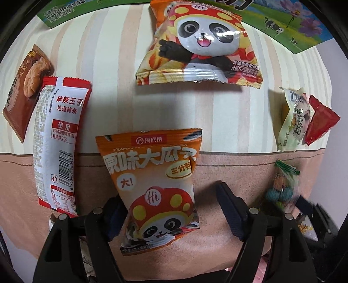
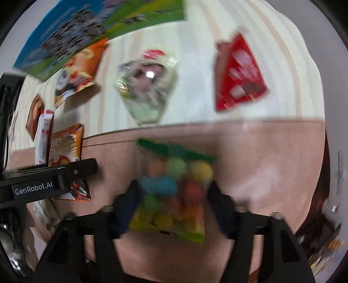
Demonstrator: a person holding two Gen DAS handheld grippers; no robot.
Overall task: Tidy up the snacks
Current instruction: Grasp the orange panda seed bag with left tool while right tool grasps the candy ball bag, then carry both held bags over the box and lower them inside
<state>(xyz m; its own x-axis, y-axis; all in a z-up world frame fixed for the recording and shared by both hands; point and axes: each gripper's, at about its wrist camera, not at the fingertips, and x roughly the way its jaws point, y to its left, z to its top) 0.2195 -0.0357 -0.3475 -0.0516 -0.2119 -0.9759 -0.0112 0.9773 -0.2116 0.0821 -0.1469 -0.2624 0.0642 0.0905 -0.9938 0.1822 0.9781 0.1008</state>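
Note:
My left gripper [image 1: 168,204] is open around the lower part of an orange sunflower-seed packet [image 1: 152,174] with a panda on it, which lies on the cloth; its right finger stands clear of the packet. My right gripper [image 2: 174,202] is shut on a clear bag of coloured candy balls [image 2: 174,191] with a green top; that view is blurred. The candy bag also shows in the left wrist view [image 1: 282,187]. Other snacks lie spread out: an orange panda crisp packet [image 1: 195,48], a red-and-white spicy strip packet [image 1: 58,141], a brown biscuit packet [image 1: 26,91], a pale green packet [image 2: 148,87] and a red packet [image 2: 237,74].
A striped cream cloth [image 1: 108,76] meets a pink cloth band [image 1: 228,169] in front. A green and blue milk carton box [image 1: 282,19] lies at the far edge. My left gripper's body [image 2: 43,185] shows at the left of the right wrist view.

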